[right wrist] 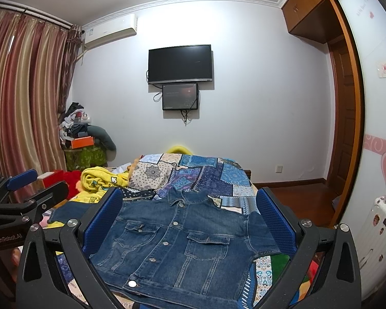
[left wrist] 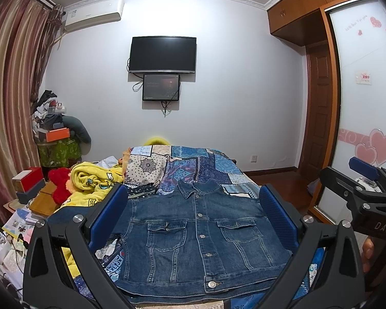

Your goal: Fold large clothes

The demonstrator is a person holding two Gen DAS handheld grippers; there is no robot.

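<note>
The denim jacket (left wrist: pixel 200 234) lies buttoned, face up at the near edge of the patchwork bedspread (left wrist: pixel 193 164), its sleeves hidden. Left gripper (left wrist: pixel 193 221) and right gripper (right wrist: pixel 189 224) hover spread wide, holding nothing.

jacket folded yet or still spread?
Spread. Jacket lies flat, front up, buttoned, both pockets showing; sleeve out at its side. Both grippers open, off it.

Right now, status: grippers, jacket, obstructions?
Left gripper and right gripper open, empty. Blue denim jacket flat, buttoned, on patchwork bedspread. Yellow blanket beside it, clear.

The denim jacket (left wrist: pixel 200 234) hem is cut off below, its sleeves hidden underneath.
</note>
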